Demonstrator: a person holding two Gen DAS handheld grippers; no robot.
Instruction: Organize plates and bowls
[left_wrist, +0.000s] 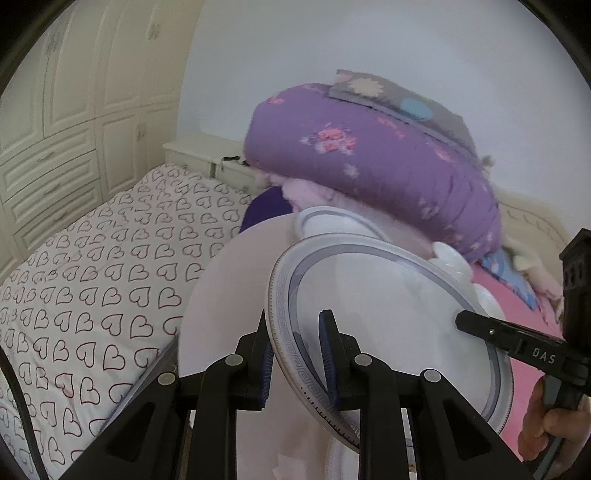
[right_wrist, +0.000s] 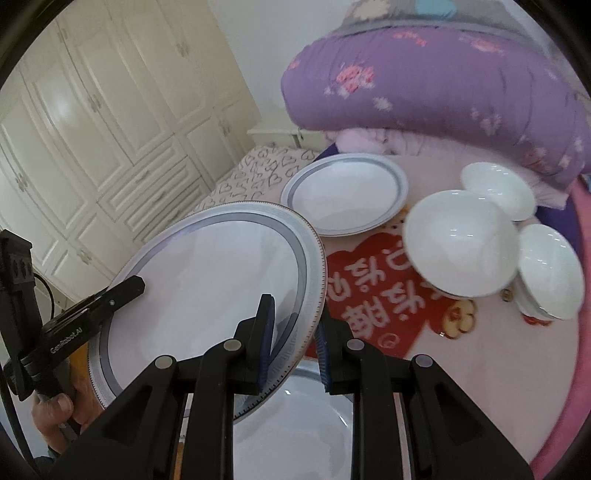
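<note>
- The large blue-rimmed plate (right_wrist: 207, 295) sits in the lower left of the right wrist view, off the table, with both tools clamped on its rim: the right gripper (right_wrist: 291, 350) on the near right edge, the left gripper (left_wrist: 295, 354) on the opposite edge.
- By the look of it, sorting is barely underway: a second rimmed plate (right_wrist: 345, 195) lies flat at upper centre, 3 white bowls (right_wrist: 461, 243) stand unstacked at right, and another plate (right_wrist: 295, 424) lies below.
- Only the right wrist view shows the bowls clearly and the red heart mat (right_wrist: 373, 295).
- Only the left wrist view shows the heart-print bedsheet (left_wrist: 92, 295) broadly.
</note>
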